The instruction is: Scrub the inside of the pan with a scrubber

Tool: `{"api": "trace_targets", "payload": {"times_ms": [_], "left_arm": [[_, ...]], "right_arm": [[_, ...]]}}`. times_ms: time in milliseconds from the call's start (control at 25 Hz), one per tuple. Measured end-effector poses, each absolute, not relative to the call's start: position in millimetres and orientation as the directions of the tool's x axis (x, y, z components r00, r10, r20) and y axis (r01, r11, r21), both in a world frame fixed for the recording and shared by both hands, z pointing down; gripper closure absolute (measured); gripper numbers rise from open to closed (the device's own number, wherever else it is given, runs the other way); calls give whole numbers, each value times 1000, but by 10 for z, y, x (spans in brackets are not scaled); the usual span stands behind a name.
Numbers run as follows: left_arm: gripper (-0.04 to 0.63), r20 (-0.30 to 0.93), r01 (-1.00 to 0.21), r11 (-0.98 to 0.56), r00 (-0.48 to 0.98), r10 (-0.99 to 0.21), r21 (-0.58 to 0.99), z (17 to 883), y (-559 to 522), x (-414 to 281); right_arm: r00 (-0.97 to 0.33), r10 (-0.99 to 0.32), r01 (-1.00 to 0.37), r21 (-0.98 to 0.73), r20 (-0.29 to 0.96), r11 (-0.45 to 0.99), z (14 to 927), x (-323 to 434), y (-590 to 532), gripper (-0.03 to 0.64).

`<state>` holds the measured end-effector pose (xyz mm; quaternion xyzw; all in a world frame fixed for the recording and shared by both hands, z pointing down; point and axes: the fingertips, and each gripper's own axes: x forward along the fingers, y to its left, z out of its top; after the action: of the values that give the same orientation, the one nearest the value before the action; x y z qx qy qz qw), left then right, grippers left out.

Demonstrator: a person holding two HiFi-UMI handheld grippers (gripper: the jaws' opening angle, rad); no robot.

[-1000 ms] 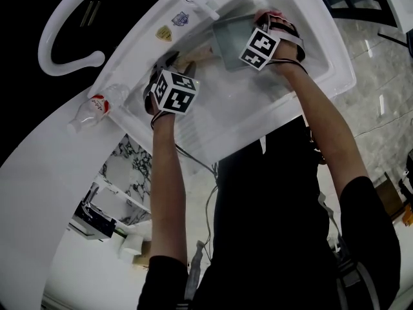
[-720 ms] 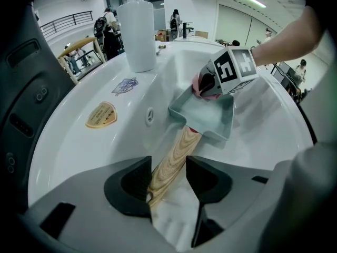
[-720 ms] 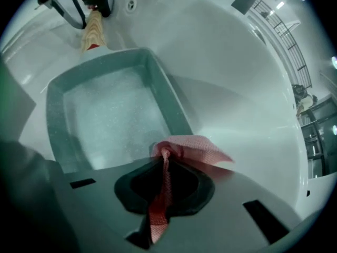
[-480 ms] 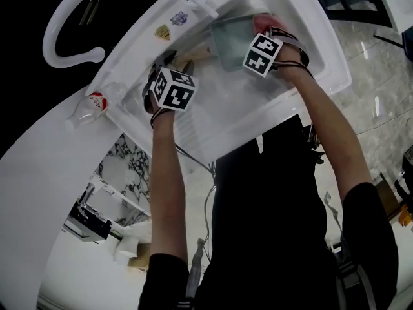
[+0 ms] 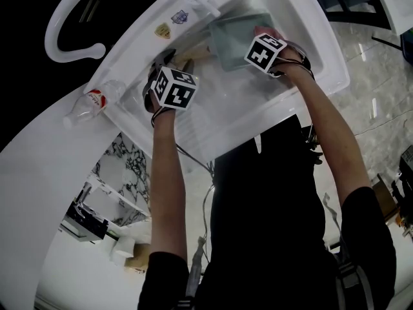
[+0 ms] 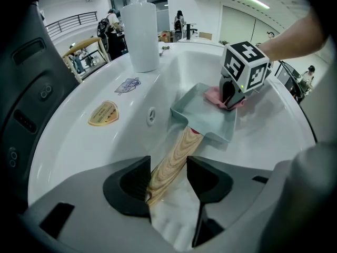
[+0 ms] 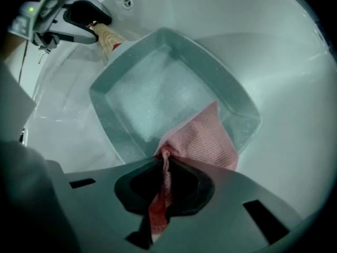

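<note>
A pale green square pan [image 5: 233, 36] lies in the white sink [image 5: 310, 63], its wooden handle [image 6: 174, 159] pointing at my left gripper [image 6: 168, 175]. That gripper's jaws are opening; the handle lies between them against the left pad, with a gap on the right. My right gripper [image 7: 166, 165] is shut on a pink mesh scrubber [image 7: 202, 138], which rests on the pan's [image 7: 158, 83] near inside wall and rim. From the left gripper view, the right gripper [image 6: 231, 94] stands on the pan's [image 6: 208, 117] far corner with the scrubber [image 6: 217, 96] under it.
A faucet [image 5: 200, 2] sits at the sink's far rim, seen as a white column [image 6: 141, 36] in the left gripper view. A plastic bottle [image 5: 87, 106] lies on the counter left of the sink. A curved white rail [image 5: 61, 37] runs beyond it.
My right gripper has moved with the scrubber a little up and to the right over the pan. The left gripper has stayed at the handle.
</note>
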<state>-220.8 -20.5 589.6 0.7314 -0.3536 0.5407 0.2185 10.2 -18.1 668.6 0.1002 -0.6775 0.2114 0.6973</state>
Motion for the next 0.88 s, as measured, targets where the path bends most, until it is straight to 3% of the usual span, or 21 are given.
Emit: {"api": "trace_targets", "payload": {"times_ms": [480, 640, 880], "left_arm": [[376, 945, -754, -653, 162, -283, -67, 5905, -205, -2206], [376, 945, -753, -654, 161, -283, -67, 5903, -205, -2205], [376, 947, -751, -657, 159, -278, -67, 5907, -211, -2200]], "right_arm": [[-236, 231, -419, -313, 944, 852, 6535, -638, 8, 581], [-410, 266, -389, -431, 873, 814, 6457, -1084, 83, 581], [-468, 251, -433, -467, 847, 771, 6443, -1230, 97, 581]]}}
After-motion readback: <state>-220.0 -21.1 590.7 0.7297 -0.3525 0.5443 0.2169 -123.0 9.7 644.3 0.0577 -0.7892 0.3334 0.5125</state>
